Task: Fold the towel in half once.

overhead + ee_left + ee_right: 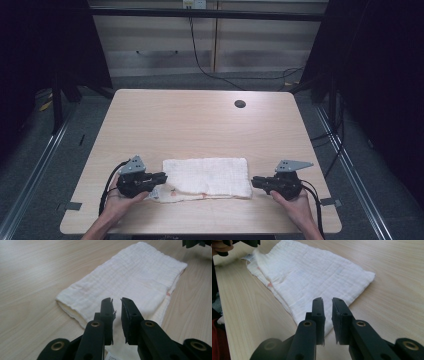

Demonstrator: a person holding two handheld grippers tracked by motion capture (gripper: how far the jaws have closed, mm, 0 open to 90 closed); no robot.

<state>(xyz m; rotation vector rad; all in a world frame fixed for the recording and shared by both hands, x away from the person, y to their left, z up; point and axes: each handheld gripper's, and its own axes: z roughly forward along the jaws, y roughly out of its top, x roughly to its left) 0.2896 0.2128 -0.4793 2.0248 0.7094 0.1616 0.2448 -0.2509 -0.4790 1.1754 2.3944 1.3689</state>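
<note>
1. Left tool (161, 178): held in the person's left hand (116, 202) at the near-left of the table (200, 120); jaws nearly closed with a narrow gap, pinching nothing, tips over the left end of the cloth.
2. Folded white cloth (207, 176): lies flat near the table's front edge, between the two tools; a pinkish lower layer and small label peek out at its near-left edge.
3. Right tool (254, 182): held in the right hand (294, 204); jaws slightly parted, empty, tips just beside the cloth's right end.
</note>
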